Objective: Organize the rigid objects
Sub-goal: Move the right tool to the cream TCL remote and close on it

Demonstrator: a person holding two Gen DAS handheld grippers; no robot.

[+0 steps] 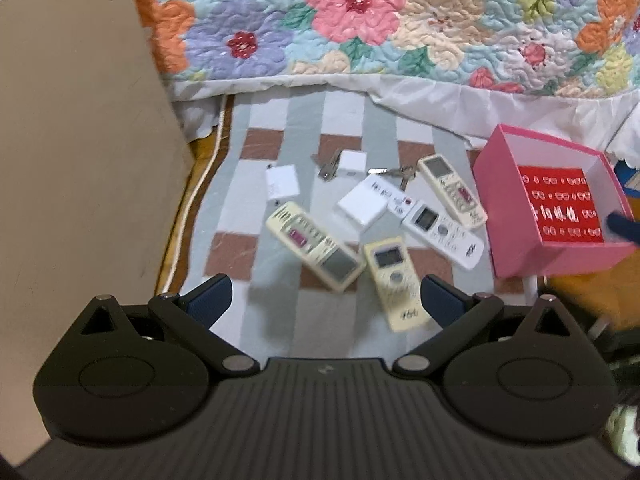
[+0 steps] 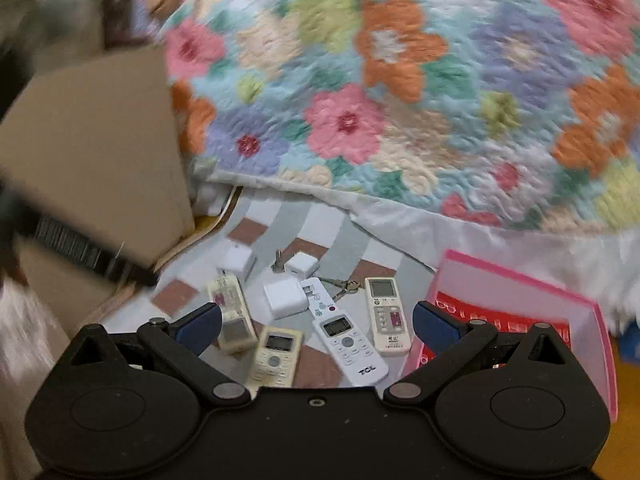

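Observation:
Several air-conditioner remotes lie on a checked cloth (image 1: pixel 280 148): a cream remote (image 1: pixel 316 245) at left, a cream remote (image 1: pixel 396 280) nearest me, a white TCL remote (image 1: pixel 436 226) and a cream remote (image 1: pixel 452 190) by the pink box (image 1: pixel 516 240). White charger blocks (image 1: pixel 364 204) and keys (image 1: pixel 404 174) lie behind them. My left gripper (image 1: pixel 326 300) hangs open above the near remotes, holding nothing. In the right wrist view the TCL remote (image 2: pixel 348 338) and the cream remotes (image 2: pixel 276 354) sit between the fingers of my open right gripper (image 2: pixel 316 322), which is empty.
The pink box (image 2: pixel 520 280) stands open at right, with a red printed card (image 1: pixel 560 204) inside. A floral quilt (image 1: pixel 360 20) covers the bed behind. A tan board (image 1: pixel 80 140) rises at left. The left gripper's dark body (image 2: pixel 92 258) shows at the left of the right wrist view.

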